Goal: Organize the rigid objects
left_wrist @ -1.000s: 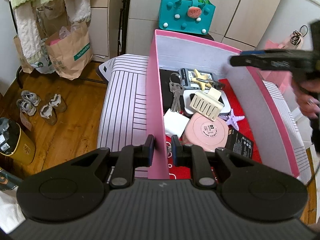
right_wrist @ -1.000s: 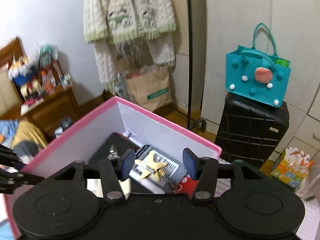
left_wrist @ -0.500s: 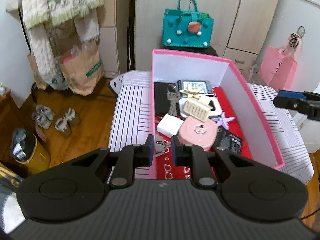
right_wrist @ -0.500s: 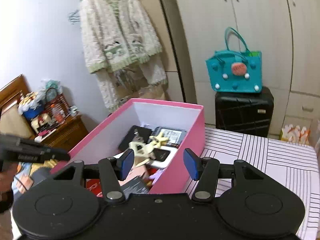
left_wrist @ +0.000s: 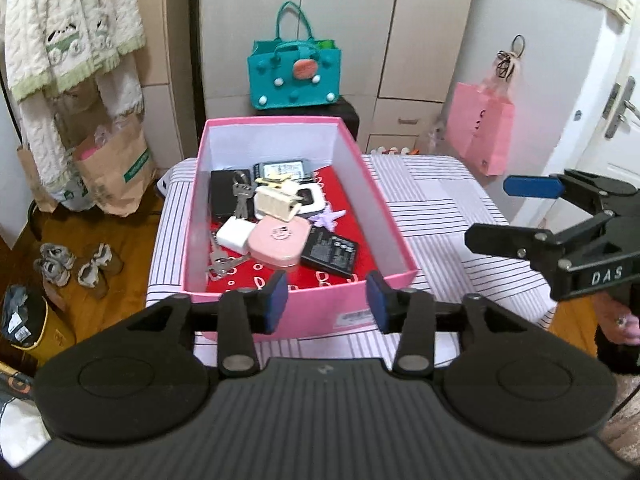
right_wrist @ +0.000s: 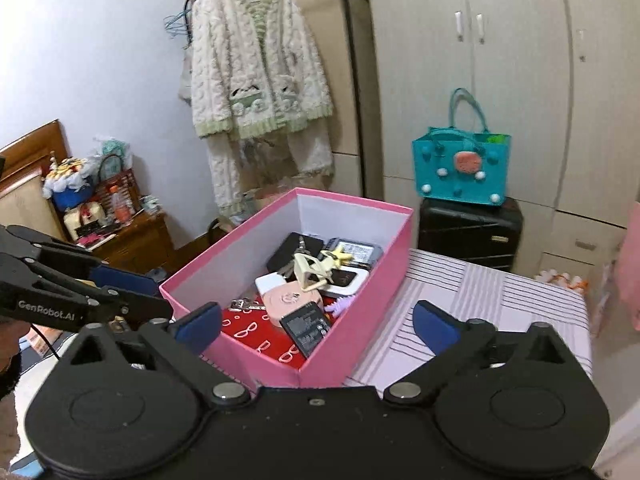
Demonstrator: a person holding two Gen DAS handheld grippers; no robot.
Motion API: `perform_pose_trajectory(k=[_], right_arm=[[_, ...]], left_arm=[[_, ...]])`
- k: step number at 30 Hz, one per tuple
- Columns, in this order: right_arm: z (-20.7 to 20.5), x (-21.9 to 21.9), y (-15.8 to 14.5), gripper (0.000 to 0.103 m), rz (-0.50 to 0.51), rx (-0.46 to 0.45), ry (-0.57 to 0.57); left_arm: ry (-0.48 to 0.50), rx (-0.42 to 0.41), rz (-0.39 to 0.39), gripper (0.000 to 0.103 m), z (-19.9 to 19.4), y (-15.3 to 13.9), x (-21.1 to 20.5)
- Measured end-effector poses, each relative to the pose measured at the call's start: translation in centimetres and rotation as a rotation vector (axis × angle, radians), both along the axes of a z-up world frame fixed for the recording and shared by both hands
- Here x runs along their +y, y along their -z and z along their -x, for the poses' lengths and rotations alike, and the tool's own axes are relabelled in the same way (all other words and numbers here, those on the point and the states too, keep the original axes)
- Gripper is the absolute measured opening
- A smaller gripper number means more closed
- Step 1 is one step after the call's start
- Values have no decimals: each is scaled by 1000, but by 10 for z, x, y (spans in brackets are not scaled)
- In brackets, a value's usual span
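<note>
A pink box (left_wrist: 394, 224) (right_wrist: 352, 344) stands on a striped table (left_wrist: 448, 208) (right_wrist: 500, 300). Inside lie a round pink case (left_wrist: 278, 240) (right_wrist: 290, 300), a black battery (left_wrist: 330, 250) (right_wrist: 306, 328), keys (left_wrist: 240, 196), a white charger (left_wrist: 236, 234), a cream clip (left_wrist: 276, 202) (right_wrist: 308, 270) and a purple starfish (left_wrist: 330, 218). My left gripper (left_wrist: 327, 300) hovers in front of the box's near wall, jaws opening, nothing between them. My right gripper (right_wrist: 316, 320) floats off the box's near corner, jaws opening wide and empty; it also shows at right as right gripper (left_wrist: 520, 212).
A teal bag (left_wrist: 294, 72) (right_wrist: 462, 168) sits on a black suitcase (right_wrist: 470, 232) behind the table. A paper bag (left_wrist: 112, 168), shoes (left_wrist: 76, 264) and a hanging cardigan (right_wrist: 256, 60) are at left. A pink bag (left_wrist: 480, 132) hangs at right.
Both grippers pulled back from the box, so all of it now shows. The left jaws, shut earlier, have parted. The right jaws have spread wider.
</note>
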State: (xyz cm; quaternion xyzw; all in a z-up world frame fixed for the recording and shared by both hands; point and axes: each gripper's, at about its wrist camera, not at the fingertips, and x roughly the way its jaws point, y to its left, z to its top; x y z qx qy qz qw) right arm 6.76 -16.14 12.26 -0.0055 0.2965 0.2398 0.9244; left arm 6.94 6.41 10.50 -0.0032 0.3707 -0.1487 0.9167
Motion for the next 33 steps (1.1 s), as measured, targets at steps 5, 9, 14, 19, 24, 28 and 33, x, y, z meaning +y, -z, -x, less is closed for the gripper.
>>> perform_pose_trajectory(k=[5, 9, 14, 19, 24, 28, 33], right_arm=[[27, -23, -1, 103, -85, -6, 61], [50, -34, 1, 103, -78, -75, 159], [69, -35, 6, 103, -12, -133, 211], [80, -33, 15, 103, 6, -125, 241], [90, -31, 21, 103, 44, -119, 291], [95, -33, 26, 102, 92, -118, 345], [100, -42, 30, 102, 64, -99, 378]], left_arm=[[4, -23, 18, 60, 17, 4, -9], [-1, -62, 9, 69, 25, 10, -21], [-19, -106, -12, 93, 31, 20, -34], [-111, -98, -50, 103, 35, 41, -45], [-109, -64, -101, 103, 43, 57, -60], [-150, -160, -162, 103, 59, 53, -70], [-206, -235, -198, 103, 70, 44, -76]])
